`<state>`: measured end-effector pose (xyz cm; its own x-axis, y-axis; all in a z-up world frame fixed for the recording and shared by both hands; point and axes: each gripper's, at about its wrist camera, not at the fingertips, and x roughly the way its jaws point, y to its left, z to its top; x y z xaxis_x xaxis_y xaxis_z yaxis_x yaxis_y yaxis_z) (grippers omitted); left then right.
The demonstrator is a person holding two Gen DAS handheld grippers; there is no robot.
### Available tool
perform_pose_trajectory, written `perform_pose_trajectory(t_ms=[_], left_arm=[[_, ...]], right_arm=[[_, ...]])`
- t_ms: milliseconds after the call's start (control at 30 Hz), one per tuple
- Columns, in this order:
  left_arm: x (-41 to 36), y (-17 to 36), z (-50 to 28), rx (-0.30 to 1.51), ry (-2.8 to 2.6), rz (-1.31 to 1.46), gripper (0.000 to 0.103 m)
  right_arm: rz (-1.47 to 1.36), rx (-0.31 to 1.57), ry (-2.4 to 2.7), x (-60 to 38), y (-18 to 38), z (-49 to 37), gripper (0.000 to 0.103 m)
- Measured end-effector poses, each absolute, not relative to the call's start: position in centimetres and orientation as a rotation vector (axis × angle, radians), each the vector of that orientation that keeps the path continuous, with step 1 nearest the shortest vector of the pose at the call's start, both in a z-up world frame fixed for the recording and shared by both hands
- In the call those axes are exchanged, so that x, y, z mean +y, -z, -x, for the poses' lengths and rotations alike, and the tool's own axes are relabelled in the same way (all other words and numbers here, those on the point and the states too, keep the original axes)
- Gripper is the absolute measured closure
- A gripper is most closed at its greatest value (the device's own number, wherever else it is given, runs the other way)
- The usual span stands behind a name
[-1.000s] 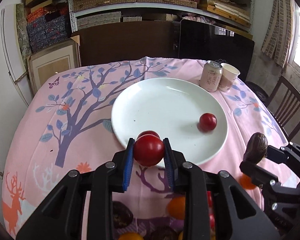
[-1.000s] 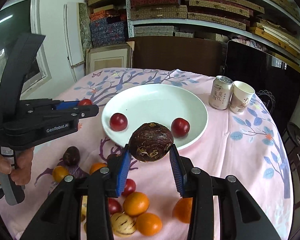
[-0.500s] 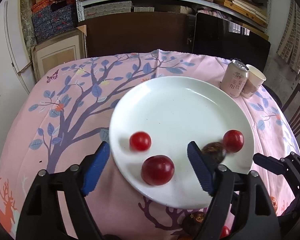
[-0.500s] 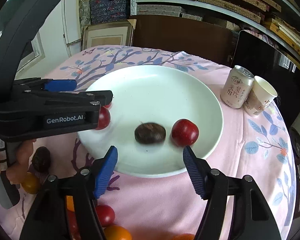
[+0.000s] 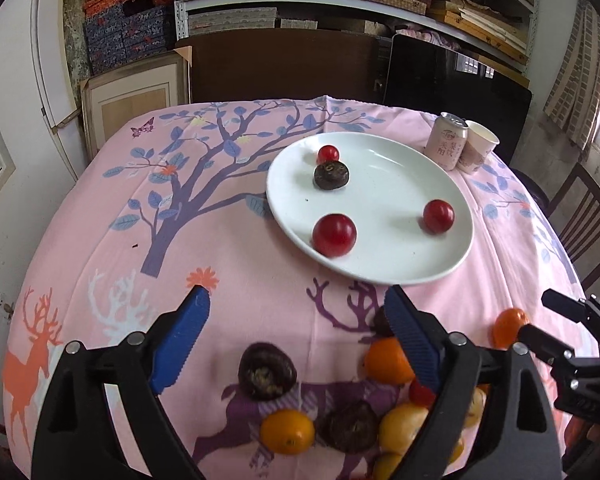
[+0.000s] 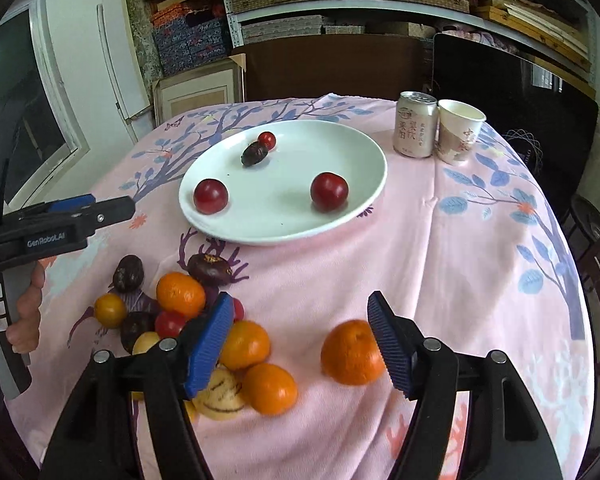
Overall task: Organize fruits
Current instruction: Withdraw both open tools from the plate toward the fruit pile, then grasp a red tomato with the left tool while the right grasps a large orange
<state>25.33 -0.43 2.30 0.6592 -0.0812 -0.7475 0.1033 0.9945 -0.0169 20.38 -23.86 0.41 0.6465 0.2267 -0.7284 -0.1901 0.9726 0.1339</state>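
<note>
The left gripper [image 5: 296, 330] is released, its jaws opening over bare pink cloth with nothing between the blue pads. Just below it a dark passion fruit [image 5: 266, 369] lies on the tablecloth [image 5: 228, 248], and an orange [image 5: 388, 360] sits against the right pad.

The right gripper [image 6: 300, 336] is also released and its jaws are opening; a lone orange [image 6: 350, 352] rests on the cloth just inside its right pad, not pressed.

Beyond both, the white plate [image 5: 400, 256] holds four fruits: a red plum [image 5: 334, 235] near the front rim, another plum [image 5: 438, 216] to the right, and at the far left a dark passion fruit [image 5: 331, 175] touching a small red tomato [image 5: 328, 153]. In the right wrist view that passion fruit [image 6: 254, 153] looks oval, its long axis slanting up toward the tomato [image 6: 267, 140]; in the left view it looks nearly round.

The plate's middle is open, and bare cloth lies between its front rim and the loose fruit.

Only the right wrist view shows the whole loose heap [image 6: 204, 320] to the left of the right gripper and the hand [image 6: 24, 312] holding the left gripper's handle. A can [image 6: 416, 125] and a paper cup [image 6: 458, 136] stand touching, beside the plate's far right edge.
</note>
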Motion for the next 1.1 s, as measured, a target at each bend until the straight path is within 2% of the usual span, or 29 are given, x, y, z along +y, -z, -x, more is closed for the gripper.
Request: perform_pose_trajectory(t_ms=[367,767,933,1000,1100], left_arm=[[0.2,-0.3,-15.9,0.867,0.148,-0.063,0.016],[-2.1,2.9,-12.7,0.929,0.199,-0.144,0.016],[-3.4,4.6,-13.0,0.982,0.247,-0.168,0.036],[-3.7,5.4,-13.3,1.01,0.268,-0.165,0.058],[-3.7,5.7,-13.8,1.006,0.278,-0.151,0.075]], right_arm=[[-0.15,0.84,-0.214,-26.7,0.9,-13.3,0.031],[-0.143,0.866,-0.239,-25.7,2.3,-10.0,0.031],[-0.152,0.884,-0.245,-25.8,2.8,-9.7,0.029],[-0.162,0.893,-0.24,-26.1,3.0,-9.8,0.029],[-0.157,0.901,-0.232,-26.3,3.3,-10.0,0.029]])
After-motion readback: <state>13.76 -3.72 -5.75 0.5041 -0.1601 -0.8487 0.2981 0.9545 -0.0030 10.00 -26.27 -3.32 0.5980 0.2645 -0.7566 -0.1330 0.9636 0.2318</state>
